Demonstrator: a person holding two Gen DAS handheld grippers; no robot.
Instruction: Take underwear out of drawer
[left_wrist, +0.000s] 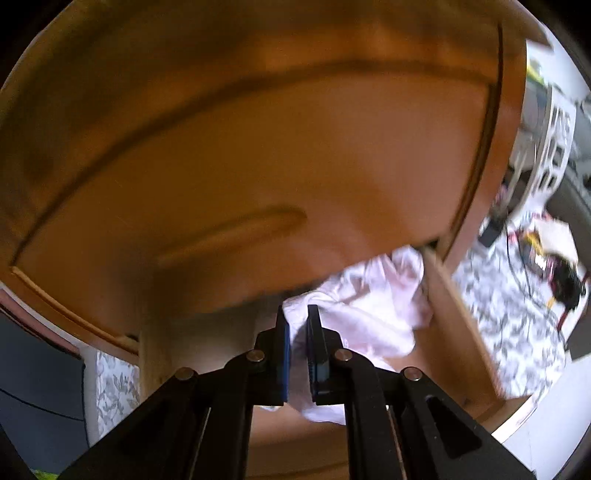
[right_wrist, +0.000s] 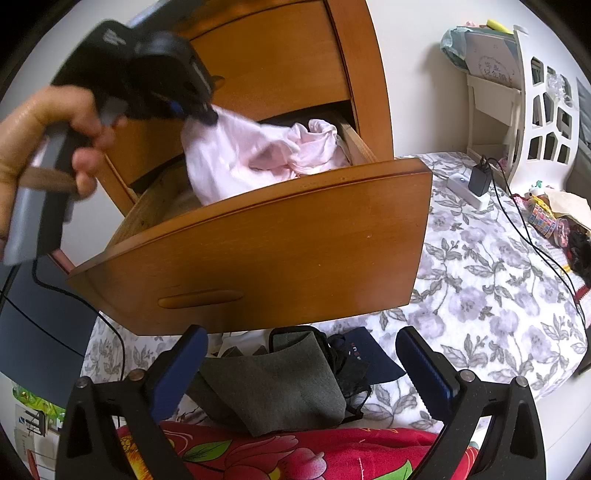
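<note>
Left gripper (right_wrist: 207, 116) clamped on pink underwear (right_wrist: 236, 155), bunched corner pinched at 10 o'clock of drawer (right_wrist: 258, 236), rest trailing inside. Fabric light, limp, stretchy; corner pinch looks adequate, may snag on rim. Right gripper (right_wrist: 301, 363) spread wide, empty, at 6 o'clock.

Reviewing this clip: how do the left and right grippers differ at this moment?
The left gripper is shut on pale pink underwear above the open drawer; the right gripper is open and holds nothing. The left is over the drawer's inside; the right is in front of it, above a grey garment. Both have blue pads.
</note>
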